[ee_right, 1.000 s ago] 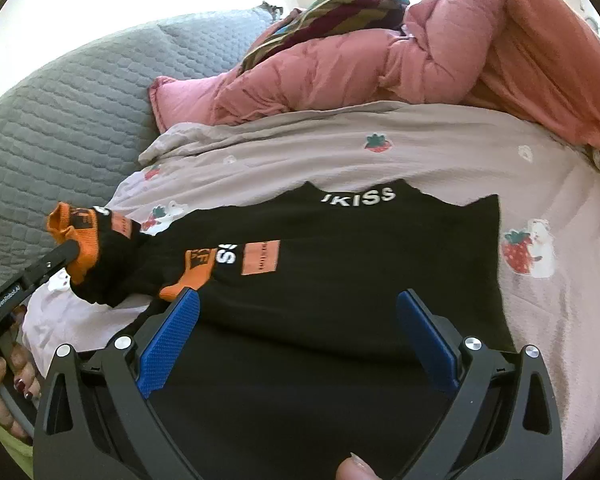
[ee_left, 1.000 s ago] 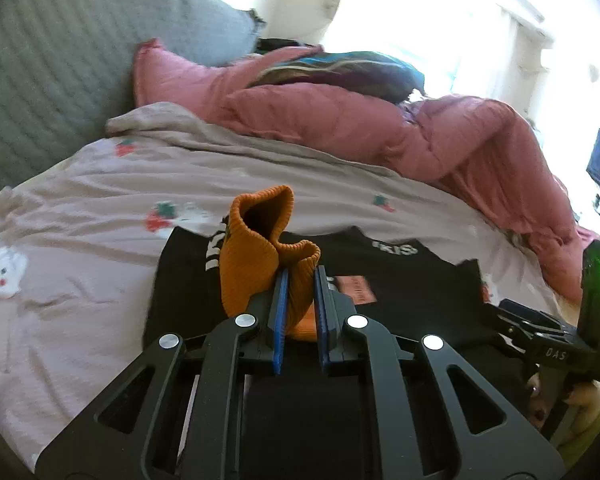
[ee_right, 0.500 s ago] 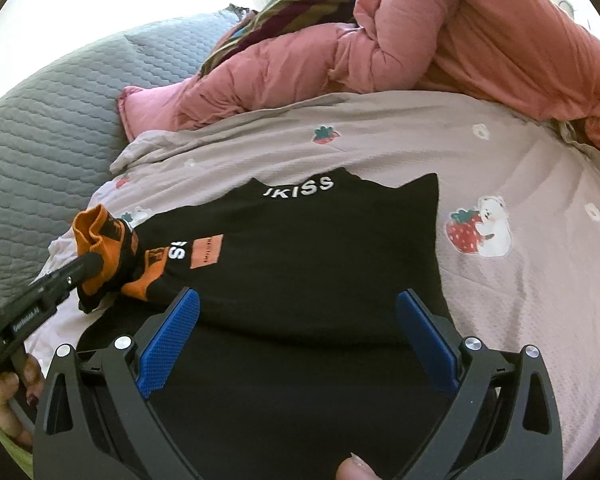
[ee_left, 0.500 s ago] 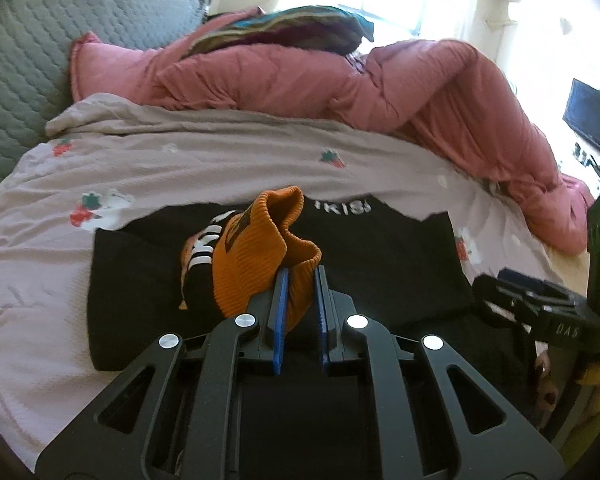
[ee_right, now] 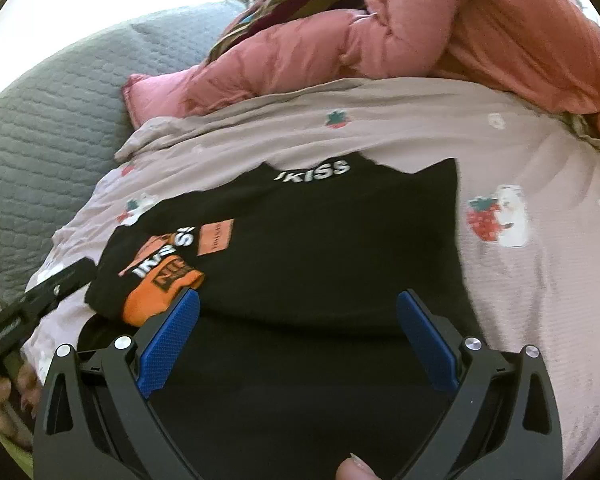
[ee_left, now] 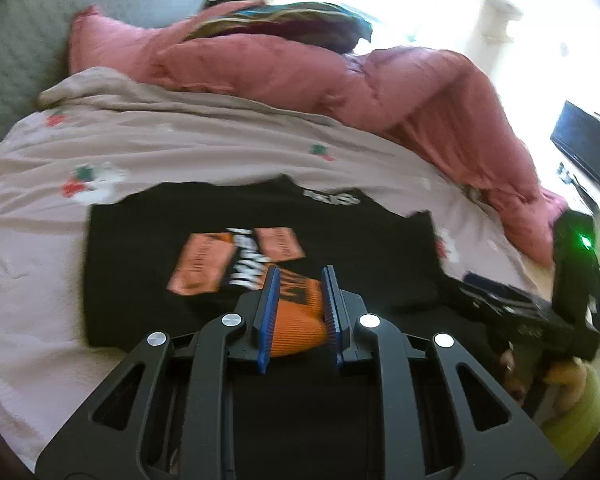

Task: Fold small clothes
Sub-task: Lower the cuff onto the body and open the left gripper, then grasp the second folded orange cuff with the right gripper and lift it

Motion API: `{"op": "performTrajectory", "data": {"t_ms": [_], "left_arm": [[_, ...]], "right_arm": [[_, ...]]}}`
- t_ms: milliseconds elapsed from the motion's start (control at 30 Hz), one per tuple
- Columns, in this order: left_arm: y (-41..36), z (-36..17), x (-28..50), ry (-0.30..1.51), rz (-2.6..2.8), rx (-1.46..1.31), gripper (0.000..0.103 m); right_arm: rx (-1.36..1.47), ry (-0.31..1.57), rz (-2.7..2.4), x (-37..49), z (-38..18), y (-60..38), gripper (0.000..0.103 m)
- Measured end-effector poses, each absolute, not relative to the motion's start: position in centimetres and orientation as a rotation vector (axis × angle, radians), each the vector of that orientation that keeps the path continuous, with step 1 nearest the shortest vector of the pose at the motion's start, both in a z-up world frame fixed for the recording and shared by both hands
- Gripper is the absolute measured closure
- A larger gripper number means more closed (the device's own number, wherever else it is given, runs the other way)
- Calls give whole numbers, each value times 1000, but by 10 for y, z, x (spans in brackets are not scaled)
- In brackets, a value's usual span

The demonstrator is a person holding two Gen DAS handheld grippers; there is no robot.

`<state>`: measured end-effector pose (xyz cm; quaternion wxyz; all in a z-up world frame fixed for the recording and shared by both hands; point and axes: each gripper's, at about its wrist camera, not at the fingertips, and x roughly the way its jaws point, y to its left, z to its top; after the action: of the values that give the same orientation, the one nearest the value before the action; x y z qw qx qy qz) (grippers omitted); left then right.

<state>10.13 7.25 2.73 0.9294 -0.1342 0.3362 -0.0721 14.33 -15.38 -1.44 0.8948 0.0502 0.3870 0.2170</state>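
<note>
A black top point(ee_left: 148, 264) point(ee_right: 340, 240) with white lettering and orange patches lies flat on the bed. Its sleeve with the orange ribbed cuff point(ee_left: 296, 324) point(ee_right: 160, 292) is folded in over the body. My left gripper point(ee_left: 300, 280) has its jaws parted around the cuff, which lies between them on the garment. My right gripper point(ee_right: 296, 312) is wide open and empty, low over the near hem of the top.
The bed has a pale pink sheet point(ee_left: 180, 148) point(ee_right: 520, 280) with strawberry prints. A pink duvet point(ee_left: 340, 80) point(ee_right: 420, 32) and a striped cloth are heaped at the back. A grey quilted headboard point(ee_right: 40, 120) stands at left. A dark screen point(ee_left: 584, 148) is at far right.
My left gripper has carried the orange cuff down onto the black top and its jaws have parted. The sleeve now lies folded over the body. The right gripper stayed open.
</note>
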Motion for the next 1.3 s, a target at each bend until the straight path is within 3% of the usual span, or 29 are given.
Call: {"op": "performTrajectory", "data": {"t_ms": [267, 733, 867, 933, 1067, 1200, 1300], "left_arm": [[115, 21, 102, 685, 88, -181, 89], [155, 11, 102, 684, 133, -261, 58], [161, 9, 101, 677, 139, -285, 55], [162, 9, 101, 668, 150, -283, 51], [165, 8, 100, 660, 161, -291, 51], [171, 7, 98, 656, 172, -309, 46], [173, 7, 97, 651, 174, -320, 44]], "right_arm": [[60, 854, 574, 134, -20, -101, 5], [-18, 940, 616, 155, -39, -35, 5], [22, 978, 614, 166, -46, -35, 6], [36, 988, 615, 170, -48, -34, 19], [78, 1016, 616, 178, -53, -32, 29], [103, 1024, 632, 182, -55, -27, 50], [114, 1023, 630, 183, -56, -25, 58]]}}
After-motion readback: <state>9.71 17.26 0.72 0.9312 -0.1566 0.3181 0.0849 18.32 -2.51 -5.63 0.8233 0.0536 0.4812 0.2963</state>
